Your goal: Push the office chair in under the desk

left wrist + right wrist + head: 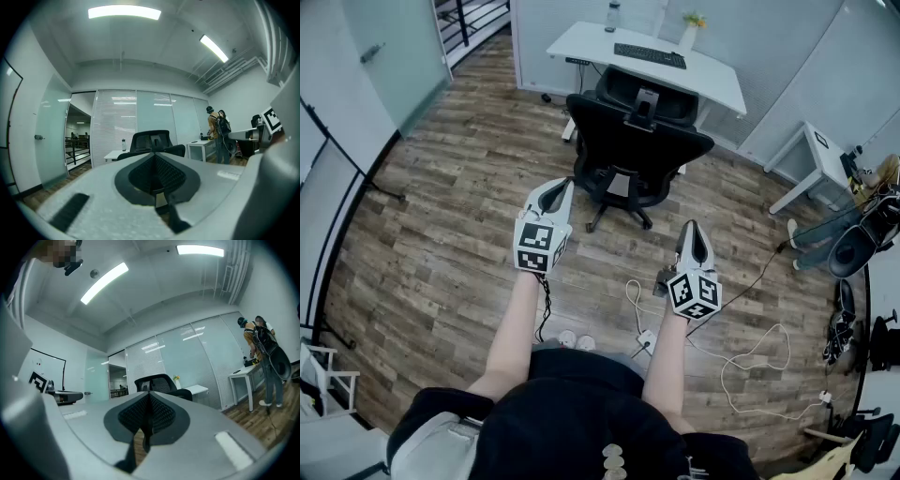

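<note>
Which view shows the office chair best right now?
Head view: the whole office chair, base included, stands in front of the desk. The left and right gripper views catch mainly its backrest, seen from behind.

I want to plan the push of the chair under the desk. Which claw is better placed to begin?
Probably the left. The left claw reaches further forward, nearer the chair; the right claw hangs further back. Both are shut and empty.
</note>
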A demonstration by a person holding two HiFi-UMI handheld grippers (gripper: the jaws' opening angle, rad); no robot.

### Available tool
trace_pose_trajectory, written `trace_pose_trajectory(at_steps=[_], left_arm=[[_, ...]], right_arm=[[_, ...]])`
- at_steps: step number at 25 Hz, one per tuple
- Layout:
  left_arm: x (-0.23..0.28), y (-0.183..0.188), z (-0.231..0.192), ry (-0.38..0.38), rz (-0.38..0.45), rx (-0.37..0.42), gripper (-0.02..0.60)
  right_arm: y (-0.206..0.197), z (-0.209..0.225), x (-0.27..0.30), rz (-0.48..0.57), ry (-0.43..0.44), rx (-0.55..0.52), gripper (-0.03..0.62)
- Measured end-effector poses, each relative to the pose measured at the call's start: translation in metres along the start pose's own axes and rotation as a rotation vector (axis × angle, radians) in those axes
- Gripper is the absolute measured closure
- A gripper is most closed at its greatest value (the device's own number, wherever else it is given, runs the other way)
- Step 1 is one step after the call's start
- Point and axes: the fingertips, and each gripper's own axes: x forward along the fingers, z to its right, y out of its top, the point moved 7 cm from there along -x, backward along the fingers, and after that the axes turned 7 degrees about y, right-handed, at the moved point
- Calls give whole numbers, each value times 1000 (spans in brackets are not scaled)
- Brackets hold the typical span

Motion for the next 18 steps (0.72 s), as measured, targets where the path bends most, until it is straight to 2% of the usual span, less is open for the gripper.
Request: trace_pose_trajectory(at_steps=[18], left_arm=[[8,-7,0,-5,-28,-2,574]], right_arm=[[-4,1,10,-20,15,-13,583]])
